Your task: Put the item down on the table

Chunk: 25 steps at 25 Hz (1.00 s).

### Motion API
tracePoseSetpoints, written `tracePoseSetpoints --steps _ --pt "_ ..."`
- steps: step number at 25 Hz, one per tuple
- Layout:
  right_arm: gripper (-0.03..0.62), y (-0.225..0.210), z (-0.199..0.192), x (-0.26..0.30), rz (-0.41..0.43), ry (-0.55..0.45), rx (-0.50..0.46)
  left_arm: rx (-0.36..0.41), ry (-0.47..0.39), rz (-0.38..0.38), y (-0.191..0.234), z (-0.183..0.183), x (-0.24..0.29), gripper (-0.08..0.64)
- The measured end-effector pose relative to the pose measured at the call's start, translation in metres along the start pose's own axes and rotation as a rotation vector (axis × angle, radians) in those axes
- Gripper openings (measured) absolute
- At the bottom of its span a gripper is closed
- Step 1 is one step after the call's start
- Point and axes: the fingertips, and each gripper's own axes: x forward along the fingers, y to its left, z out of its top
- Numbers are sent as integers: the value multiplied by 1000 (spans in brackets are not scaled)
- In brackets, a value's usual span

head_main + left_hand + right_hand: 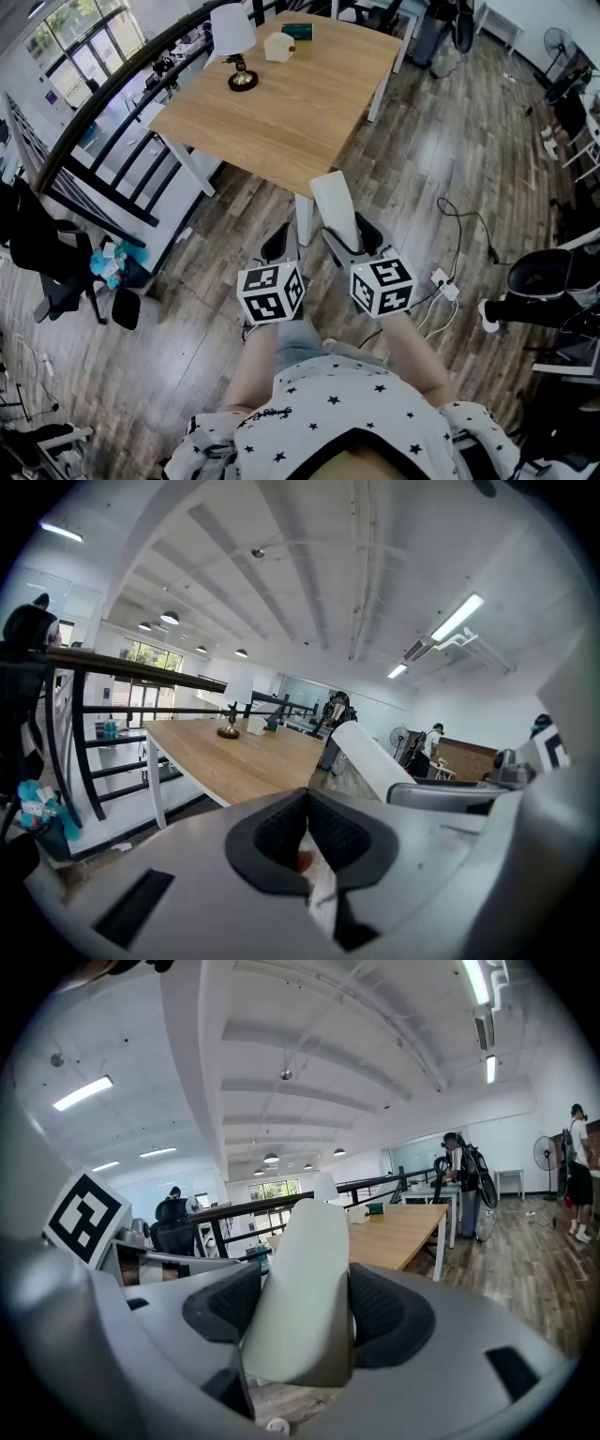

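The item is a white, flat, oblong piece (335, 206) with a rounded end. My right gripper (352, 242) is shut on its lower part, and in the right gripper view the item (305, 1279) stands upright between both dark pads (230, 1302). It hangs above the wooden floor, just short of the near corner of the light wooden table (281, 112). My left gripper (279, 246) is beside it on the left; its jaws (307, 829) are shut with nothing in them. From the left gripper view the item (375, 759) juts up at the right.
At the table's far end stand a white-shaded lamp (234, 47), a small white box (279, 46) and a green thing (298, 32). A black railing (112, 89) runs along the left. Office chairs (548, 281) and floor cables (459, 220) lie to the right.
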Motion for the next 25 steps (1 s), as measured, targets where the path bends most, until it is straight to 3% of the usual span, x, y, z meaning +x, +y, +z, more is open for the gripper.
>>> tracePoseSetpoints --steps 4,10,25 --pt "290 19 -8 -44 -18 -21 18 46 -2 -7 -20 -1 -40 12" --pt "290 36 -10 -78 9 -55 29 22 -34 21 -34 -7 -80 12" --pt "290 43 1 -99 11 -80 -8 36 -54 3 -56 -8 -105 12"
